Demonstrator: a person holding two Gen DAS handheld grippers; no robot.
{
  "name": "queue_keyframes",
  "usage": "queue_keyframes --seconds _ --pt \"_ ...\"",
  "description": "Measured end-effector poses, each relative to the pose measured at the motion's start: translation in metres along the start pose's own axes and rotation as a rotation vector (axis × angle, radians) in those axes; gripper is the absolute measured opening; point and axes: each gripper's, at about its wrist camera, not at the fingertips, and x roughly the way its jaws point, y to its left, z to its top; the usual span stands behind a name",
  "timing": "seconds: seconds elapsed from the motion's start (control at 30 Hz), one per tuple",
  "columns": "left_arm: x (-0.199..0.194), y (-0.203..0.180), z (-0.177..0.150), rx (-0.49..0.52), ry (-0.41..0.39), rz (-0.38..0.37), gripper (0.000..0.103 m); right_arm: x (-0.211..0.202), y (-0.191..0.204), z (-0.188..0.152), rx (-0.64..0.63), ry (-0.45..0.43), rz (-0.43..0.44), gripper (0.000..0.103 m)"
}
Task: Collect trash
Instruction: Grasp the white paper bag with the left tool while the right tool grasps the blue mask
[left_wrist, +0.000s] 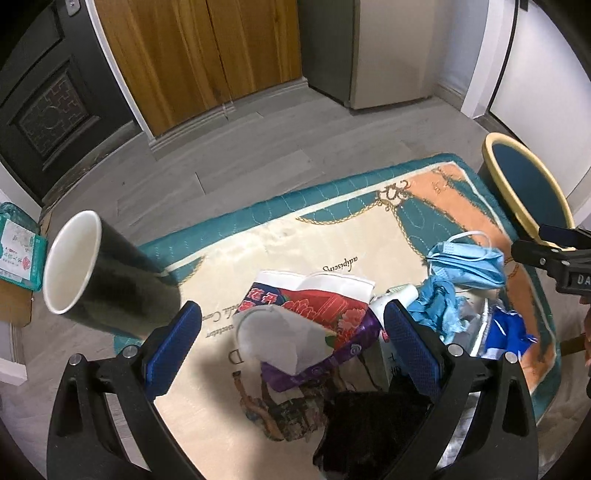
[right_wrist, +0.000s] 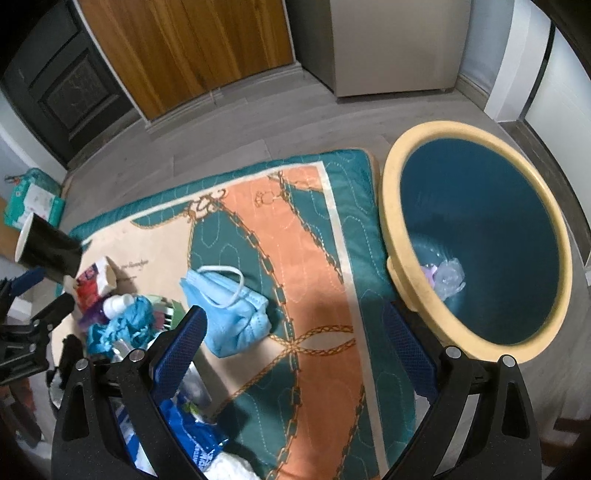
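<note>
Trash pile (left_wrist: 332, 314): wrappers, a white bottle (right_wrist: 118, 303), crumpled blue glove (left_wrist: 437, 306) and a mask (right_wrist: 225, 314) are lying bunched on a patterned mat (right_wrist: 314, 258), apparently gathered there for picking one piece at a time. The left claw (left_wrist: 291, 343) is hanging just above the pile with its jaws spread wide and holding nothing; a grey-white paper piece (left_wrist: 277, 339) on a red-and-purple wrapper (left_wrist: 325, 306) is sitting between its fingers, likely the next pick. A black cup (left_wrist: 107, 273) is lying on its side just outside the left finger. The right claw (right_wrist: 295, 347) is also gaping wide and empty, hovering over bare mat, with the mask ahead of its left finger and the bin (right_wrist: 402, 280) beside its right finger, placed near for short drops. One pale crumpled piece (right_wrist: 448, 277) is already lying in the bin. A dark object (left_wrist: 369, 424) under the left claw is too shadowed to identify, and the foil and blue packaging (right_wrist: 192, 435) below the right claw are being cut off by its frame.
</note>
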Motion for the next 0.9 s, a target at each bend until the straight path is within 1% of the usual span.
queue_keyframes --seconds 0.07,0.13,0.23,0.33,0.43,0.53,0.6,0.63,0.67,0.7,0.77,0.8,0.87,0.9 --pt "0.008 -0.002 0.000 0.005 0.010 -0.002 0.097 0.003 0.002 0.000 -0.012 0.006 0.004 0.095" --pt "0.017 -0.005 0.000 0.006 0.036 -0.022 0.097 0.007 0.004 0.000 -0.025 0.012 0.012 0.095" --pt "0.024 -0.006 0.000 -0.001 0.054 -0.057 0.097 0.011 0.007 0.000 -0.045 0.013 0.021 0.095" --pt "0.029 -0.003 -0.001 -0.016 0.071 -0.048 0.097 0.017 0.011 0.000 -0.065 0.022 0.034 0.095" --pt "0.031 0.001 0.000 -0.038 0.075 -0.063 0.097 0.023 0.015 0.000 -0.063 0.037 0.054 0.095" --pt "0.031 0.002 0.000 -0.040 0.083 -0.065 0.096 0.025 0.017 0.000 -0.061 0.038 0.056 0.092" --pt "0.029 0.003 0.000 -0.041 0.082 -0.060 0.090 0.025 0.019 0.000 -0.070 0.039 0.055 0.081" --pt "0.029 0.004 0.001 -0.042 0.082 -0.059 0.088 0.026 0.020 0.000 -0.072 0.043 0.058 0.070" --pt "0.028 0.007 0.001 -0.046 0.081 -0.059 0.088 0.026 0.020 0.000 -0.070 0.049 0.063 0.063" --pt "0.027 0.009 0.001 -0.054 0.081 -0.058 0.088 0.026 0.021 0.000 -0.070 0.052 0.070 0.061" --pt "0.026 0.012 0.002 -0.057 0.077 -0.052 0.087 0.027 0.023 -0.001 -0.081 0.059 0.079 0.045" --pt "0.023 0.013 0.003 -0.057 0.069 -0.050 0.087 0.027 0.024 -0.002 -0.086 0.061 0.082 0.042" --pt "0.020 0.014 0.004 -0.058 0.058 -0.056 0.087 0.027 0.025 -0.002 -0.094 0.064 0.083 0.031" --pt "0.019 0.014 0.005 -0.058 0.054 -0.060 0.087 0.026 0.025 -0.003 -0.096 0.063 0.080 0.030"
